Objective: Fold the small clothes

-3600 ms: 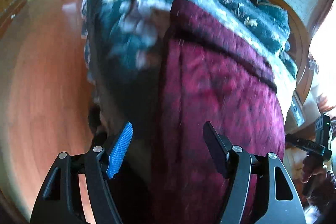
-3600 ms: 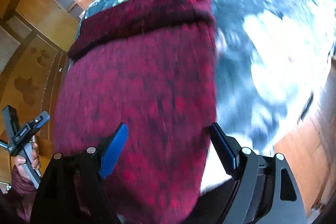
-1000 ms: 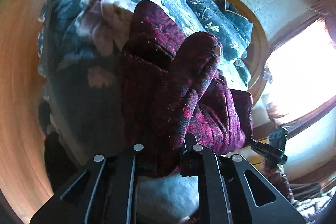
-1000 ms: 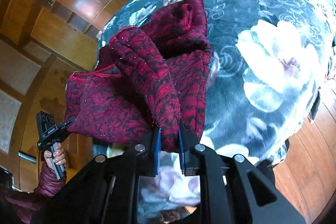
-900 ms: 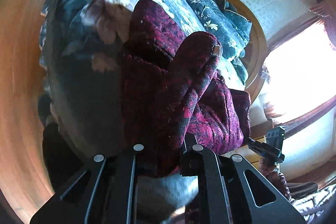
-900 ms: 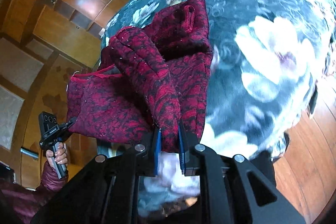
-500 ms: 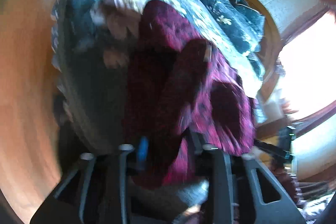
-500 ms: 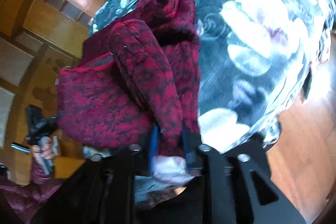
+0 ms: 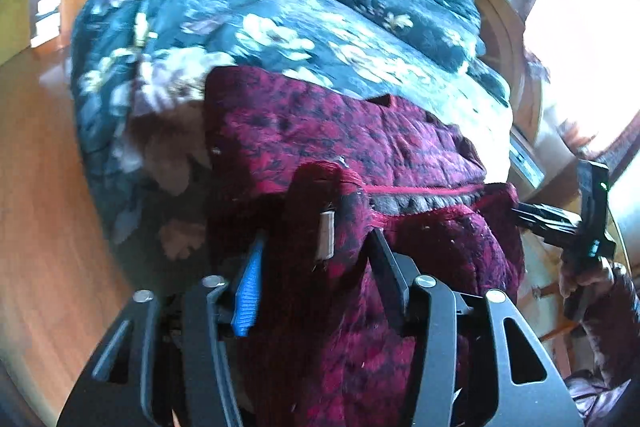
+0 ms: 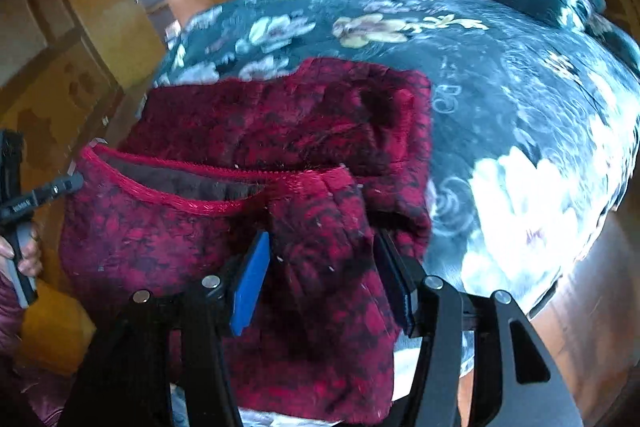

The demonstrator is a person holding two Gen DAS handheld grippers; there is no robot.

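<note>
- While the red garment (image 9: 352, 147) is lying on the flowered quilt (image 9: 248, 27), its near part is sitting between the fingers of both grippers.
- Left gripper (image 9: 316, 267) is closing, cloth between its jaws, pads not visibly pressing.
- Right gripper (image 10: 320, 267) is opening around a sleeve-like fold, pads standing off it.
- Judging by the trimmed opening (image 10: 180, 195), the garment's long axis is running side to side across both views, the opening facing the grippers.
- Each gripper is equally near its own end, so the next fold likely goes away from them.
</note>
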